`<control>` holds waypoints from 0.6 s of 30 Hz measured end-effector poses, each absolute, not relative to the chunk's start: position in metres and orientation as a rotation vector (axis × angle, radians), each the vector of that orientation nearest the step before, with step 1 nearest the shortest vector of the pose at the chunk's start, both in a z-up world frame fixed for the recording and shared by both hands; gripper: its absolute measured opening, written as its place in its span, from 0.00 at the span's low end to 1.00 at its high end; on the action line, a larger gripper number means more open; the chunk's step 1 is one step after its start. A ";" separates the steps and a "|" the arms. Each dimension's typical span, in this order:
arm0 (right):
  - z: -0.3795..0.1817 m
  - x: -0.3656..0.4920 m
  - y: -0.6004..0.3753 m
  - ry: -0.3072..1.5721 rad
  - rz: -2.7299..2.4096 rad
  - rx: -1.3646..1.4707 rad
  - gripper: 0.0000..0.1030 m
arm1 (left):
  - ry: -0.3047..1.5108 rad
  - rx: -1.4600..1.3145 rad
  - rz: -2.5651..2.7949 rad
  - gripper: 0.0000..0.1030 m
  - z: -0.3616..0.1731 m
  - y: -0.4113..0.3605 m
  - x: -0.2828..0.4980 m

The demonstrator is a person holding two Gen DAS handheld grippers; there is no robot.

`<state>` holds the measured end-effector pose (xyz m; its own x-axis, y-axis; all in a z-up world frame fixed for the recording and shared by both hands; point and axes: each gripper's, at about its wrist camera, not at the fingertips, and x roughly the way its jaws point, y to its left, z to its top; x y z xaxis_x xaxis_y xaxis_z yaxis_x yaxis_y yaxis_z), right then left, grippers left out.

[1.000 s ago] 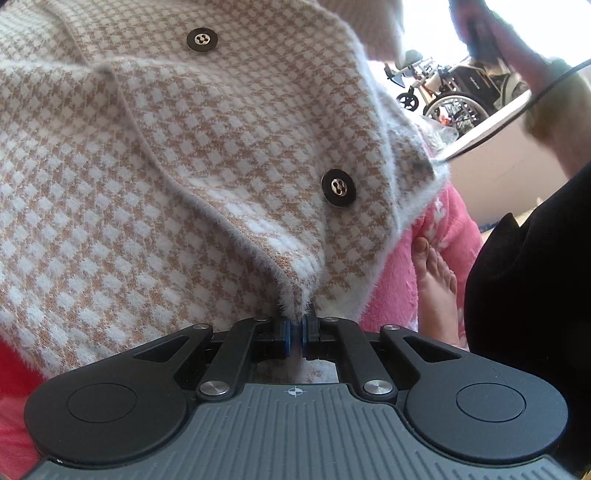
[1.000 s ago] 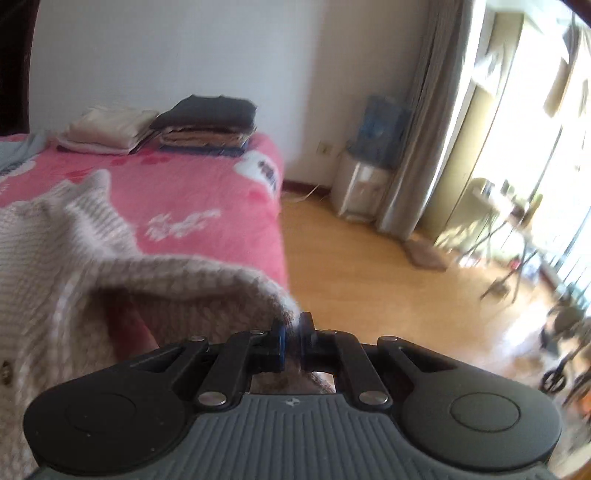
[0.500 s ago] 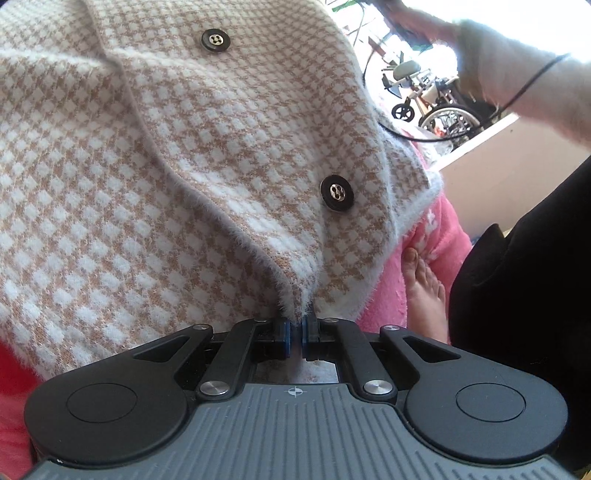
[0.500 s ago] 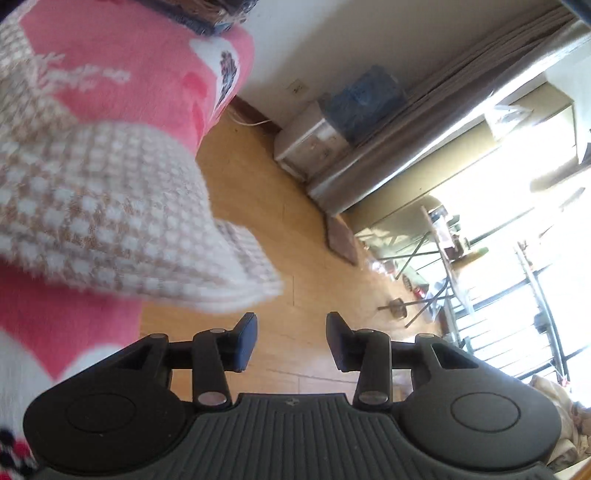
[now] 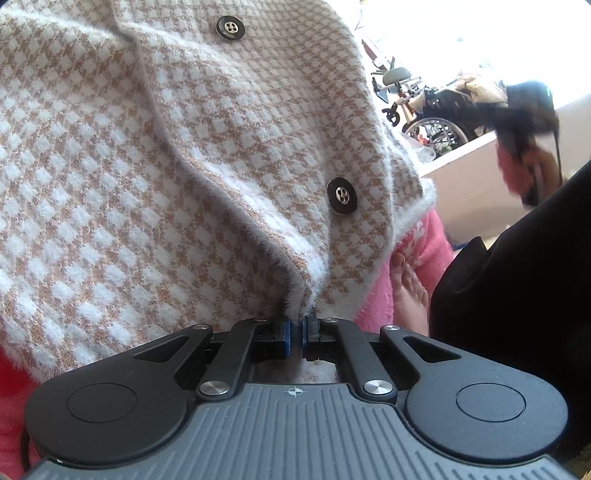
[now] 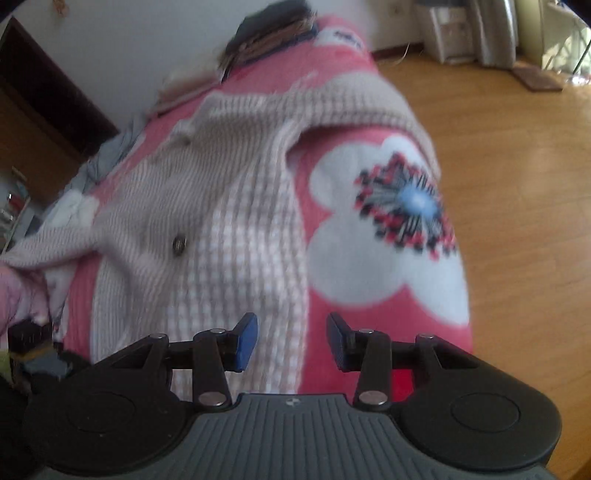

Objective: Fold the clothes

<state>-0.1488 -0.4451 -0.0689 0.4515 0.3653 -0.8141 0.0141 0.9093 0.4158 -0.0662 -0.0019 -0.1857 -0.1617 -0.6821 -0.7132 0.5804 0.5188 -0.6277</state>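
Observation:
A fuzzy tan-and-white checked cardigan with dark round buttons fills the left wrist view. My left gripper is shut on its hem edge and holds it up close to the camera. In the right wrist view the same cardigan lies spread on the pink bed. My right gripper is open and empty, just above the cardigan's near edge. The right gripper also shows blurred at the far right of the left wrist view.
Stacks of folded clothes sit at the far end of the bed. A wooden floor runs along the bed's right side. A person's bare foot and black clothing are to the right of the left gripper. Wheelchairs stand by the window.
My right gripper let go of the cardigan's edge, opened, and swung to look down over the bed. The released part now lies on the bed. My left gripper kept its hold.

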 end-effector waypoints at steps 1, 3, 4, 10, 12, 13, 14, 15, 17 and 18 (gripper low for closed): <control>-0.074 -0.157 -0.438 1.127 0.240 0.392 0.42 | 1.332 -0.099 -1.111 0.03 -0.185 -0.001 -0.066; -0.086 -0.172 -0.430 1.189 0.242 0.429 0.42 | 1.335 -0.100 -1.110 0.03 -0.185 0.000 -0.065; -0.091 -0.178 -0.431 1.207 0.221 0.473 0.42 | 1.335 -0.102 -1.107 0.03 -0.185 -0.002 -0.065; -0.093 -0.214 -0.432 1.125 0.044 0.446 0.41 | 1.329 -0.100 -1.098 0.03 -0.186 -0.004 -0.068; -0.085 -0.218 -0.417 1.094 0.059 0.238 0.37 | 1.327 -0.096 -1.097 0.03 -0.186 -0.005 -0.069; -0.082 -0.216 -0.412 1.078 0.057 0.177 0.37 | 1.327 -0.096 -1.096 0.03 -0.187 -0.007 -0.070; -0.078 -0.214 -0.409 1.061 0.056 0.135 0.37 | 1.327 -0.096 -1.094 0.03 -0.187 -0.009 -0.071; -0.076 -0.208 -0.411 1.047 0.057 0.149 0.36 | 1.325 -0.094 -1.092 0.03 -0.187 -0.010 -0.071; -0.077 -0.199 -0.412 1.045 0.081 0.188 0.36 | 1.320 -0.085 -1.089 0.03 -0.186 -0.011 -0.072; -0.080 -0.195 -0.412 1.052 0.098 0.211 0.36 | 1.317 -0.083 -1.088 0.03 -0.186 -0.012 -0.073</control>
<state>-0.1950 -0.4116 -0.0800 0.4935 0.1809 -0.8507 0.0202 0.9755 0.2192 -0.0725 -0.0117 -0.1857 -0.1367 -0.6726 -0.7273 0.5874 0.5361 -0.6062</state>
